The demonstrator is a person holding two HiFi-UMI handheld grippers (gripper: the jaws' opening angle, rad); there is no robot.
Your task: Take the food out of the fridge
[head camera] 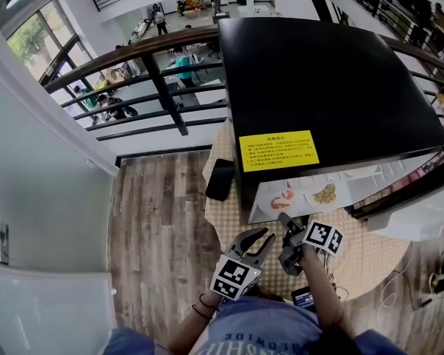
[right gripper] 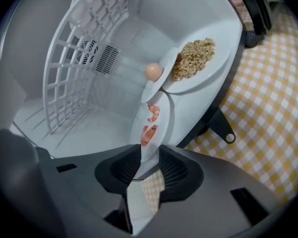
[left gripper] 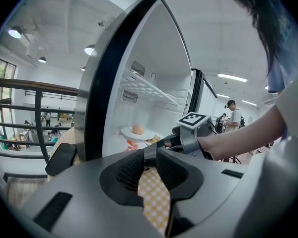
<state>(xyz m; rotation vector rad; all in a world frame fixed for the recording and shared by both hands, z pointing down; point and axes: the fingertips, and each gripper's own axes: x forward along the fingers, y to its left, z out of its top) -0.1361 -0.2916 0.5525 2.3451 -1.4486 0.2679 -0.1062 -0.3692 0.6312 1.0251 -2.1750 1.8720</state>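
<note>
The black mini fridge [head camera: 333, 87] stands open on the table. Inside it are a white plate of shrimp [right gripper: 150, 125], a plate of grains [right gripper: 193, 58] and an egg [right gripper: 153, 71] on a third plate behind them. My right gripper [right gripper: 150, 165] is at the fridge mouth, rolled on its side. Its jaws stand wide, with the rim of the shrimp plate between the pads but not pinched. The head view shows the right gripper [head camera: 285, 220] just below the shrimp plate [head camera: 281, 198]. My left gripper [left gripper: 150, 161] hangs beside it over the cloth, slightly open and empty.
A yellow checkered cloth [head camera: 370, 261] covers the round table. A black phone [head camera: 219, 179] lies left of the fridge. The fridge door [head camera: 422, 213] swings out to the right. A white wire shelf [right gripper: 74, 58] sits inside. A railing [head camera: 155, 80] runs behind.
</note>
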